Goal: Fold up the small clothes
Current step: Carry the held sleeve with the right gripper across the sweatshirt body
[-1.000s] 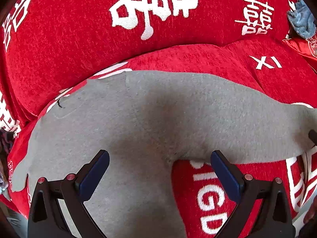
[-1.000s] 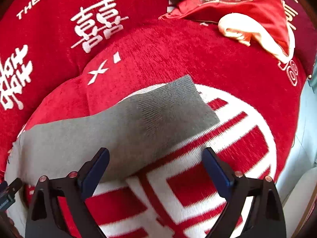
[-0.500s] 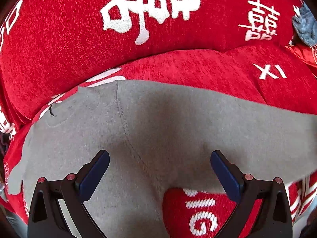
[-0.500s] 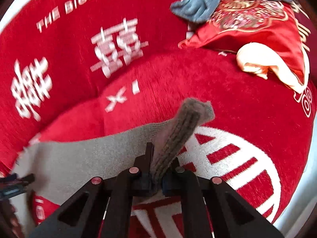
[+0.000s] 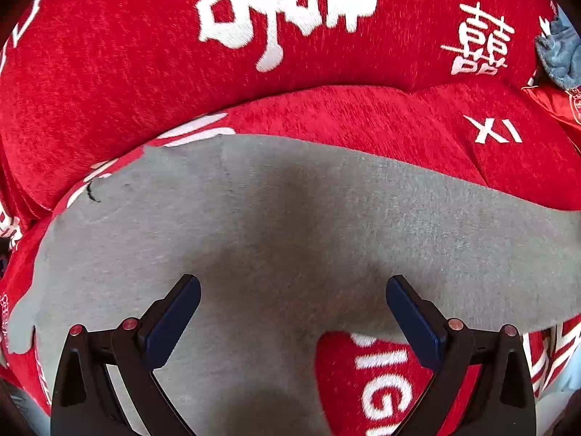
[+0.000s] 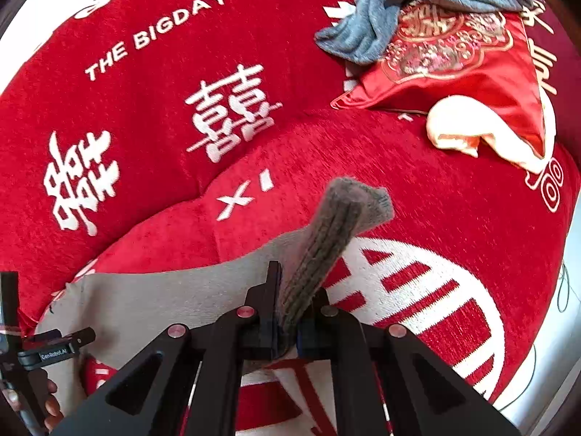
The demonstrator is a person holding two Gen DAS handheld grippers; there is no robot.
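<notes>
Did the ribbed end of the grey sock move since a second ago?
Yes. The grey sock's ribbed cuff, once flat on the red cushion's white round pattern, is now lifted off it, pinched in the right gripper.

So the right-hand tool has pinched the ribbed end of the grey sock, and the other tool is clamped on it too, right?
Not quite. The right gripper does pinch the grey sock, but in the left wrist view the left gripper has its fingers spread open above the sock, gripping nothing.

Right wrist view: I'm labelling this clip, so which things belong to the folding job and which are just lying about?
In the job:
- grey sock, ribbed cuff pinched and lifted
- right gripper, jaws shut on the cuff
- left gripper, jaws open over the sock

Lying about:
- blue-grey cloth
- red embroidered cushion
- cream cloth
</notes>
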